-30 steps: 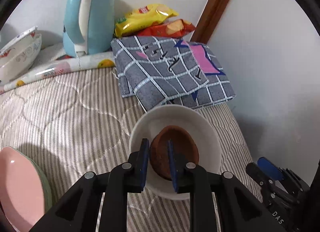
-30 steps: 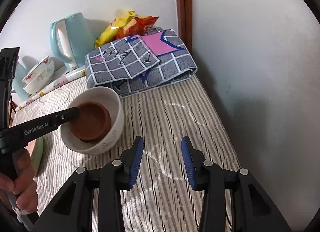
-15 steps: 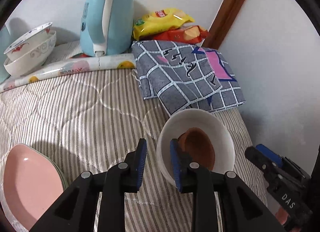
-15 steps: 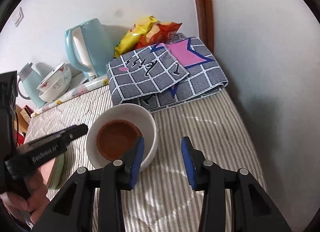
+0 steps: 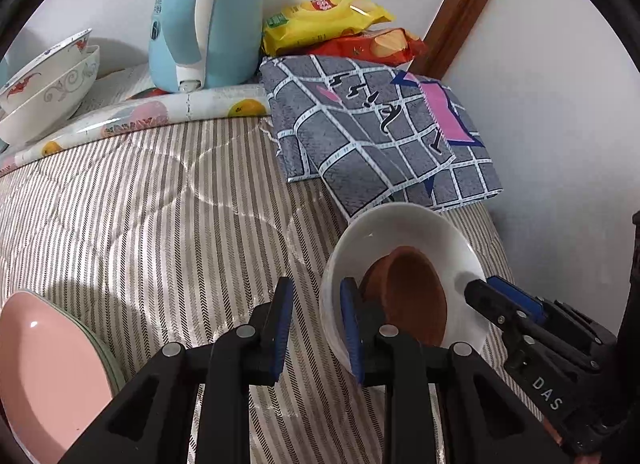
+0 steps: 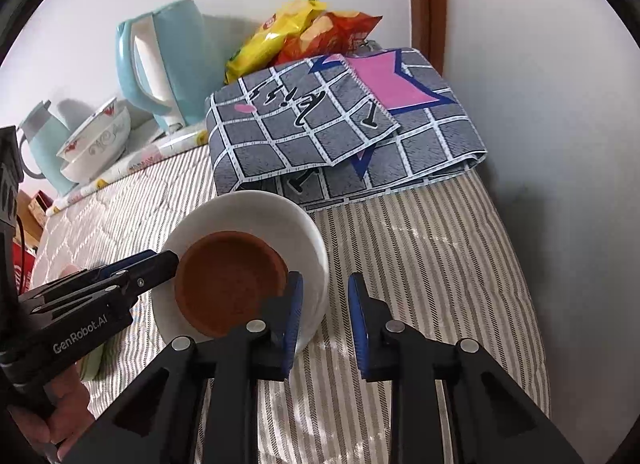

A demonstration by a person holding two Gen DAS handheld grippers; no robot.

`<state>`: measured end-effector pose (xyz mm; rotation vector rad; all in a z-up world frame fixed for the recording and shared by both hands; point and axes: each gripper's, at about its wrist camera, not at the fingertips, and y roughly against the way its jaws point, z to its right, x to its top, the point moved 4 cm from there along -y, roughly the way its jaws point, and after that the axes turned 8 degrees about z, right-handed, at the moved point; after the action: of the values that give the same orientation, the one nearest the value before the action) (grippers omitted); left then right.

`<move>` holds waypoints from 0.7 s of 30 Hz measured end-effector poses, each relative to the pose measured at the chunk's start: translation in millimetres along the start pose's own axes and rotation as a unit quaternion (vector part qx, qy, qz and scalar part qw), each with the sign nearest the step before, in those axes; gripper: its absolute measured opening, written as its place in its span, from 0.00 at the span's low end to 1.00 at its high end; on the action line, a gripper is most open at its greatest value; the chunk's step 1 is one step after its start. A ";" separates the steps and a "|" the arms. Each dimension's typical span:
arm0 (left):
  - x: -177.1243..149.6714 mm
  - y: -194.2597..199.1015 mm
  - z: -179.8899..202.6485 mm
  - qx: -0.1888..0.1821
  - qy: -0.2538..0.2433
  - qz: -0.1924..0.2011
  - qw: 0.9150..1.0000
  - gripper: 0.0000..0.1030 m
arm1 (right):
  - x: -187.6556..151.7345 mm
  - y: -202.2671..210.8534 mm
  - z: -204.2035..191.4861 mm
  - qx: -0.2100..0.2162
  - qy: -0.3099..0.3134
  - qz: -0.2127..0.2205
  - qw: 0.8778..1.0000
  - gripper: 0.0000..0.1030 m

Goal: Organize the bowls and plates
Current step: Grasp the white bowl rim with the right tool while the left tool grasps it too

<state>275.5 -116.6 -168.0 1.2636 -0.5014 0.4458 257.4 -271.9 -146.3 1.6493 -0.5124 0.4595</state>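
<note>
A white bowl sits on the striped bedding with a brown bowl nested in it. My left gripper straddles the white bowl's left rim, one finger inside and one outside, with cloth showing in the gap, so it is open. My right gripper straddles the opposite rim in the same way. Its jaws are closing, and a gap still shows beside the bowl wall. A pink plate lies on a green one at the lower left.
Two patterned bowls are stacked at the back left beside a light blue kettle. A folded grey checked cloth and snack bags lie behind. The wall is close on the right.
My left gripper shifted from over the brown bowl to the white bowl's left rim, its jaws slightly wider. My right gripper moved left onto the right rim and its jaws narrowed.
</note>
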 end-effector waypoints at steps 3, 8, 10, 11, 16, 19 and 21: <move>-1.8 -4.2 -0.7 -0.001 0.001 -0.006 1.000 0.23 | -0.7 -7.2 -4.6 -0.010 0.017 -0.009 1.000 0.23; -1.8 -9.7 -0.5 0.000 -0.003 -0.009 1.000 0.24 | -1.8 -13.8 -8.9 -0.023 0.032 -0.014 0.999 0.23; -1.8 -11.6 0.4 0.002 -0.006 -0.009 1.000 0.24 | -1.9 -16.1 -8.5 -0.028 0.032 -0.018 0.999 0.23; -1.7 -12.2 0.0 0.002 -0.007 -0.010 1.000 0.24 | -2.0 -17.3 -8.0 -0.029 0.032 -0.020 0.999 0.22; -3.1 -18.5 0.4 -0.003 -0.005 -0.016 1.000 0.24 | -1.3 -24.7 -4.8 -0.037 0.027 -0.030 0.999 0.22; -3.3 -20.8 0.4 -0.002 -0.008 -0.017 1.000 0.24 | -2.3 -28.1 -4.5 -0.037 0.025 -0.035 0.998 0.22; -3.2 -23.7 1.1 -0.001 -0.013 -0.020 1.000 0.24 | -3.4 -30.5 -5.0 -0.036 0.028 -0.039 0.998 0.22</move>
<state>286.4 -123.5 -188.1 1.2761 -0.4983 0.3949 272.1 -263.1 -172.3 1.5767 -0.4183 0.4237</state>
